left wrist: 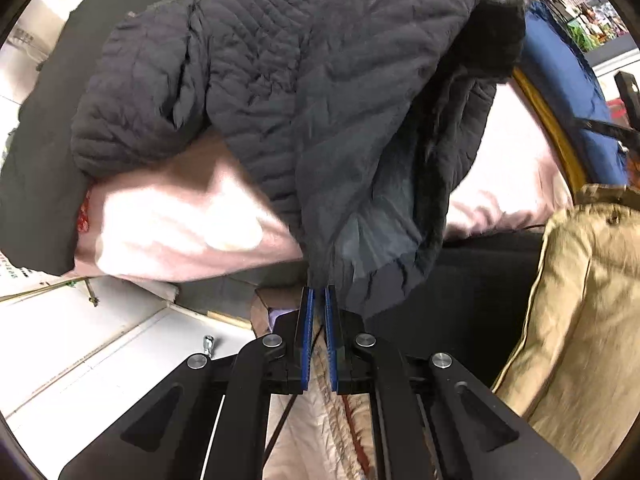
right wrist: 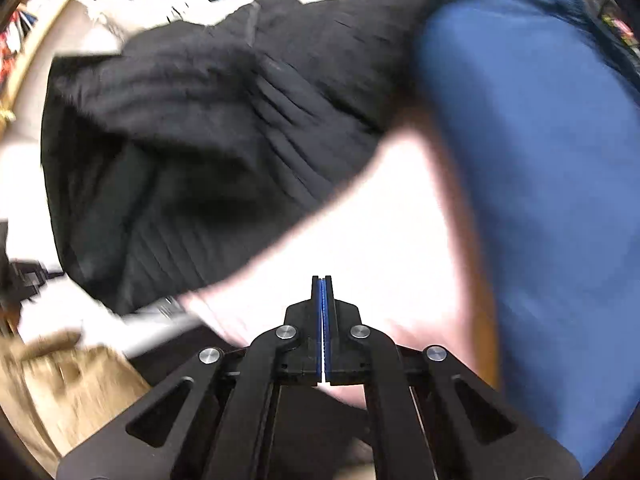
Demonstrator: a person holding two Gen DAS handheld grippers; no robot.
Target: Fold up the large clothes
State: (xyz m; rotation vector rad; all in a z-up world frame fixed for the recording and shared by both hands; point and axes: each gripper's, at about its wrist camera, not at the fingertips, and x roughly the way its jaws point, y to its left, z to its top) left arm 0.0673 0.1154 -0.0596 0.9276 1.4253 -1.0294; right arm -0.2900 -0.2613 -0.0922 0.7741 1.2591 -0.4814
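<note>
A dark quilted jacket (left wrist: 304, 80) lies heaped on a pale pink garment (left wrist: 180, 220). My left gripper (left wrist: 319, 290) is shut on the jacket's hem, which hangs down to its blue pads. In the right wrist view the jacket (right wrist: 208, 132) fills the upper left, blurred by motion, over the pink garment (right wrist: 380, 232). My right gripper (right wrist: 322, 280) is shut with its pads together and nothing visible between them, just above the pink garment.
A blue garment (right wrist: 532, 184) lies at the right, also in the left wrist view (left wrist: 560, 80). A tan coat (left wrist: 580, 320) sits at the lower right, and in the right wrist view (right wrist: 60, 380) at the lower left. White floor (left wrist: 80, 340) lies below the black work surface (left wrist: 488, 280).
</note>
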